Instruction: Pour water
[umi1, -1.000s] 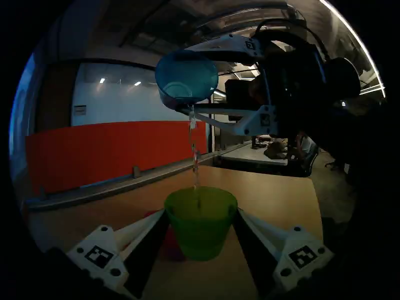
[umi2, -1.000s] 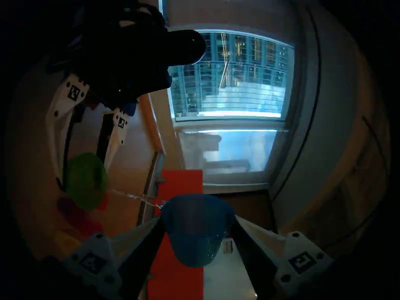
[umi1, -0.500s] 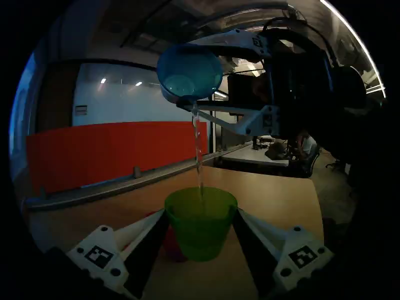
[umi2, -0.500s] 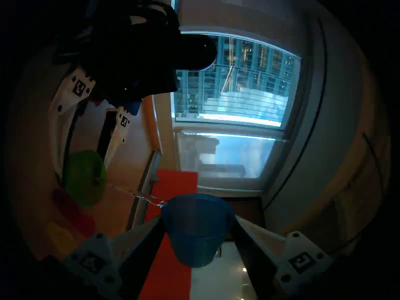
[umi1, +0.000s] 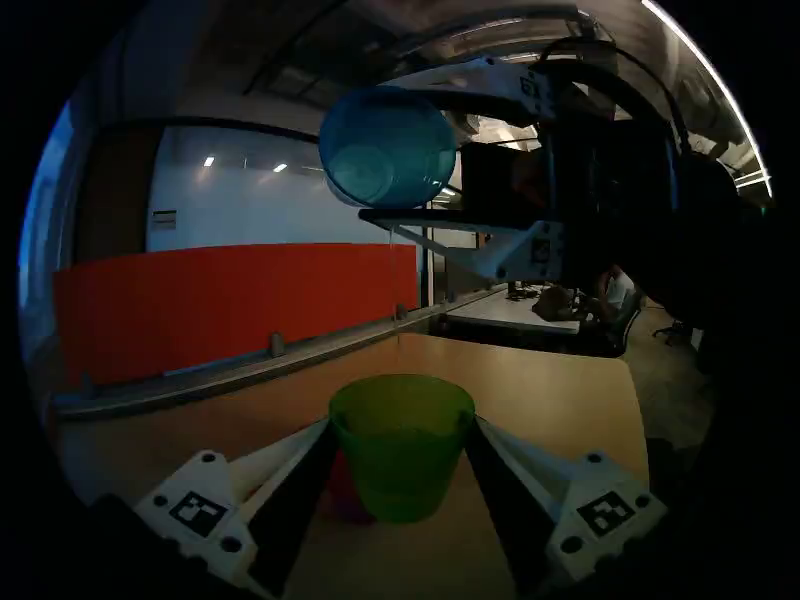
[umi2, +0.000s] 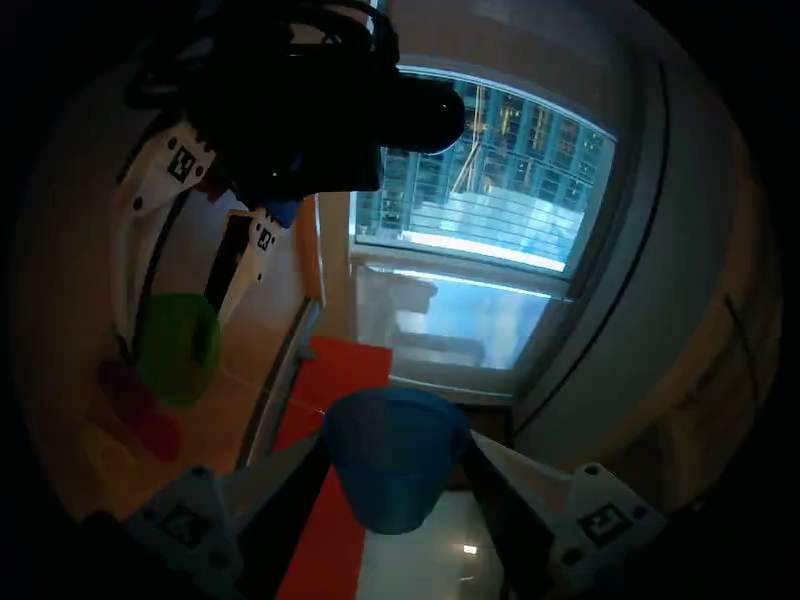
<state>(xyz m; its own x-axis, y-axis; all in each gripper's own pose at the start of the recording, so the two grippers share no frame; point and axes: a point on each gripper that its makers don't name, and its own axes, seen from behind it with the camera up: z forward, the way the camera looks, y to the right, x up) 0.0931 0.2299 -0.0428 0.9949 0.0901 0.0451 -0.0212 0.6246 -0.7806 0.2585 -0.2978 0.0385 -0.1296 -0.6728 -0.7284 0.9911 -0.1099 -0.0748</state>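
A green cup (umi1: 400, 450) stands upright between the fingers of my left gripper (umi1: 400, 430), which is shut on it just above the wooden table (umi1: 540, 390). High above it hangs a blue cup (umi1: 388, 148), tipped on its side with its mouth towards the left gripper view. My right gripper (umi2: 395, 450) is shut on this blue cup (umi2: 395, 470). Only a faint thread of water hangs below its rim. In the right gripper view the green cup (umi2: 178, 348) lies at the left, with the left gripper (umi2: 175, 340) around it.
A red cup (umi1: 345, 490) sits on the table just behind the green one. A red cup (umi2: 140, 405) and a yellow one (umi2: 105, 450) show on the table. An orange wall panel (umi1: 220, 300) runs behind the table's far edge. A large window (umi2: 480, 270) lies ahead.
The stream from the blue cup into the green cup has thinned to almost nothing. The blue cup has risen a little and tipped further. The green cup has stayed put.
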